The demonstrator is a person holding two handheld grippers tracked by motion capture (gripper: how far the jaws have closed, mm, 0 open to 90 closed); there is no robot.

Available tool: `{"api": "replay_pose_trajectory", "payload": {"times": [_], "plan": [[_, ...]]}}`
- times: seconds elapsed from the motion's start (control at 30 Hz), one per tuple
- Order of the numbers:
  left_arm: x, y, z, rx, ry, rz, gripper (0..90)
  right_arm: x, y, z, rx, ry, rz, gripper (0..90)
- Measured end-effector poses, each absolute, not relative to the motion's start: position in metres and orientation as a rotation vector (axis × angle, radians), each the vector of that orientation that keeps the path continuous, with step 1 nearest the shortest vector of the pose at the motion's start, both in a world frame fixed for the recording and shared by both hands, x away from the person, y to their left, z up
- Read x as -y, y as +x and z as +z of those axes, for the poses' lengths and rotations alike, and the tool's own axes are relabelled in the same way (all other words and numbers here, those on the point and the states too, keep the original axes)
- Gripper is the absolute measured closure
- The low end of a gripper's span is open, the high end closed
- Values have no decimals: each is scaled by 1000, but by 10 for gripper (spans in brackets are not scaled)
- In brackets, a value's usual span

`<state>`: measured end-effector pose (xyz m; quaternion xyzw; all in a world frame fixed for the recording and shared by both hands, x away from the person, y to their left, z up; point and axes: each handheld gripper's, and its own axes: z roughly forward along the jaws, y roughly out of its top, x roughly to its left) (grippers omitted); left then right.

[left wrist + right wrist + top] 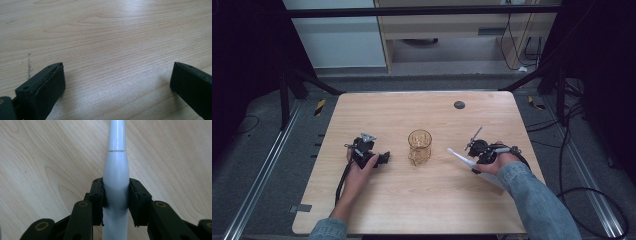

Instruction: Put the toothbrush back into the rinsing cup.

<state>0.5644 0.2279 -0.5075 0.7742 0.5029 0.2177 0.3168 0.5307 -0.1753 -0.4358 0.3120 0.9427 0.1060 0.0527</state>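
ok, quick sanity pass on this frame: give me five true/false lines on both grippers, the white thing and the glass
1. The right gripper is shut on the white electric toothbrush. True.
2. The left gripper holds the glass cup. False: its jaws stand wide apart over bare table, with nothing between them.
3. The amber glass cup stands upright between the two grippers. True.
4. The toothbrush is inside the cup. False: in the high view it is off to the cup's right, in the right gripper, apart from the cup.
5. A small dark round spot sits on the table near its far edge. True.
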Motion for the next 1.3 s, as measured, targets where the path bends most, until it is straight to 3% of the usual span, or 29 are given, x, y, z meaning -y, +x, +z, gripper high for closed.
{"api": "replay_pose_trajectory", "payload": {"times": [0.4, 1.3], "plan": [[-228, 564, -508, -1324, 2038, 573, 0, 186, 542, -403, -2713, 1020, 488, 667], [-228, 564, -508, -1324, 2037, 573, 0, 164, 576, -374, -2451, 1049, 685, 667]]}}
